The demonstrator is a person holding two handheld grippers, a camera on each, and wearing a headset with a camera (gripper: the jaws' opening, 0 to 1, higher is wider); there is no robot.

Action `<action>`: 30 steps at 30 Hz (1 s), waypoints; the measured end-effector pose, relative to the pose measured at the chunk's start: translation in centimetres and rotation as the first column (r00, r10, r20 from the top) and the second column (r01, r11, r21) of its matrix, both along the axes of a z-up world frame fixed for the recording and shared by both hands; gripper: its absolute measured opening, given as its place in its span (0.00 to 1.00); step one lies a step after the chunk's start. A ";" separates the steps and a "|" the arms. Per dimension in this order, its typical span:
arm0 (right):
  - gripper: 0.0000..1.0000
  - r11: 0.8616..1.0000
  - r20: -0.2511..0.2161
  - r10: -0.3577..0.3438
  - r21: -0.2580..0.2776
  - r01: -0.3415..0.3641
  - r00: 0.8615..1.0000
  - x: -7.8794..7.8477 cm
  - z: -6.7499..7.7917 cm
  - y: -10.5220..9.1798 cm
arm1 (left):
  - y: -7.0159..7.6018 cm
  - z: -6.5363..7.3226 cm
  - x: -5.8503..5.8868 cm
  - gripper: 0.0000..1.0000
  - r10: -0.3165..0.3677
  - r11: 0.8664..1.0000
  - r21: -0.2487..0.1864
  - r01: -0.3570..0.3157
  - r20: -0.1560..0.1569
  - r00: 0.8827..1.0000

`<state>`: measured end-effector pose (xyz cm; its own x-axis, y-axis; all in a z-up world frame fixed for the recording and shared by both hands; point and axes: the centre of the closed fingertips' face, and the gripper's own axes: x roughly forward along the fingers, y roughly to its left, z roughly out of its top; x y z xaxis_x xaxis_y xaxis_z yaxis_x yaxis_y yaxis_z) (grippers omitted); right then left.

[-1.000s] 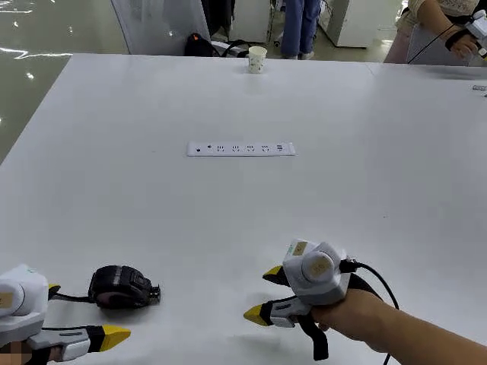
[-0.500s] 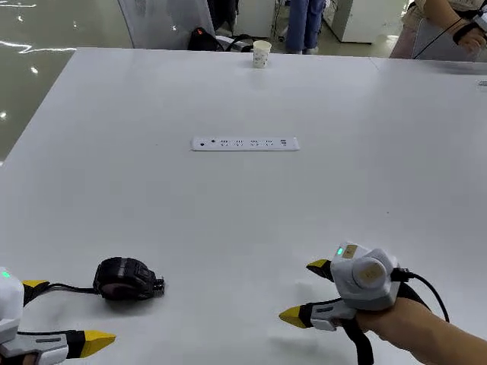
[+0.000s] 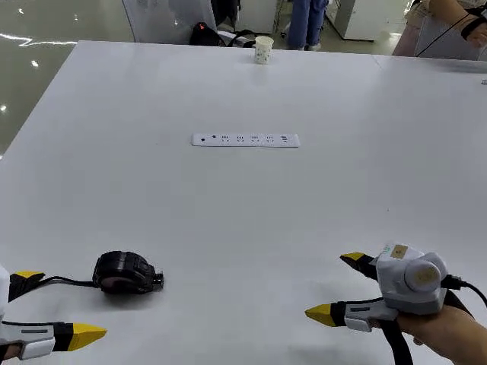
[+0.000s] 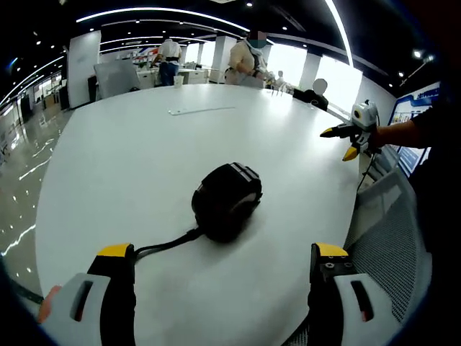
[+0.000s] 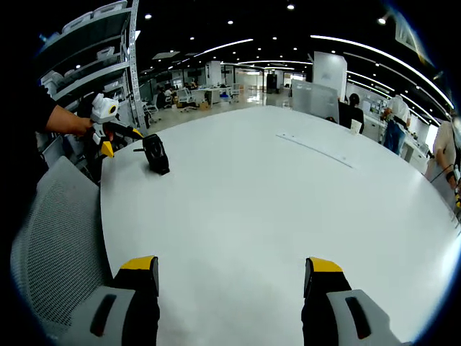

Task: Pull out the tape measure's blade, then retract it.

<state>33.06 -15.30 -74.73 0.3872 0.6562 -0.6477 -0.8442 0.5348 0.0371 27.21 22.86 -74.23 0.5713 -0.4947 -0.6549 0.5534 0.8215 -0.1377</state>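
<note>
Tape measure lies lower left; its strap seemingly reaches the left gripper, jaws released; right gripper released, lower right.

No readable text, paper cup print and power strip markings too small

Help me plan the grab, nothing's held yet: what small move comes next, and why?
Probably ease the left gripper forward and close on the tape measure: it lies free on the table just ahead of those open jaws, while the right gripper sits open far off.
</note>
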 end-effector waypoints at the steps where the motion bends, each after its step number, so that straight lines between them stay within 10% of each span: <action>1: 0.83 1.000 -0.007 -0.007 -0.001 0.007 1.000 -0.1 -0.1 -0.4 | 0.2 0.1 0.1 0.99 0.002 1.000 0.004 -0.002 0.006 1.000; 30: 0.99 0.994 -0.034 -0.067 -0.091 0.064 0.997 -1.9 -1.3 -8.0 | 2.6 -0.5 -1.3 0.99 -0.017 0.997 0.076 0.020 -0.038 0.999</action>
<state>31.20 -23.35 -76.00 0.4021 0.5687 -0.7175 -0.8061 0.5916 0.0171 25.86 25.46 -74.71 0.5368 -0.4525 -0.7121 0.5643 0.8200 -0.0958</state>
